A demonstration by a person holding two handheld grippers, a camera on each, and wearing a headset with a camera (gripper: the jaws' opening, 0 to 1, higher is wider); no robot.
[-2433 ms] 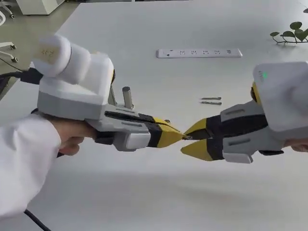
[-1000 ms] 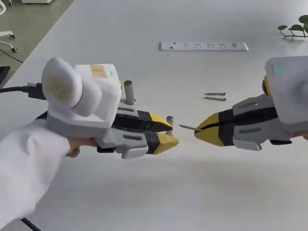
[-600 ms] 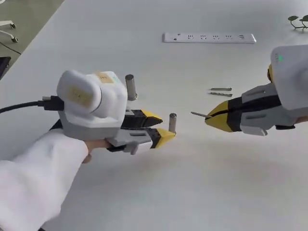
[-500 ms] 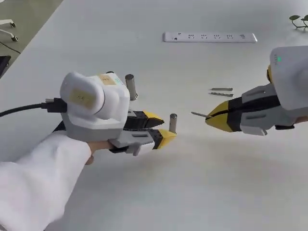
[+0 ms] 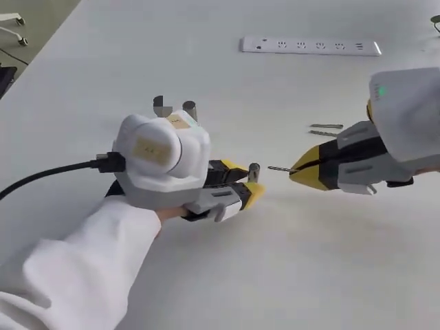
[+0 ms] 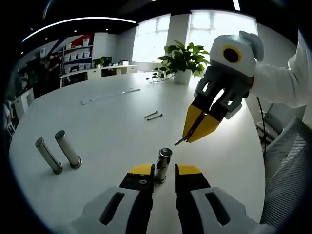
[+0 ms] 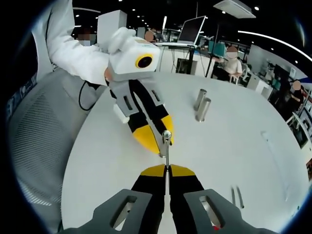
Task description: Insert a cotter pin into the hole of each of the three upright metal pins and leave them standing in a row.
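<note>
The right gripper has carried its cotter pin nearer the metal pin; the tip now sits just short of the pin's head. Its jaws are pinched tight on the cotter pin. The left gripper, its jaws narrow, clasps the upright metal pin low down between its tips. Two further metal pins stand to its left, and spare cotter pins lie beyond the right gripper. A tan sticker on the left gripper's housing is too blurred to read.

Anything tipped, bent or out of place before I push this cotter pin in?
Nothing stands out. Two metal pins stand upright side by side, the third pin stands upright between the left gripper fingers, the right gripper holds a cotter pin aimed at it, and two spare cotter pins lie flat beyond.
</note>
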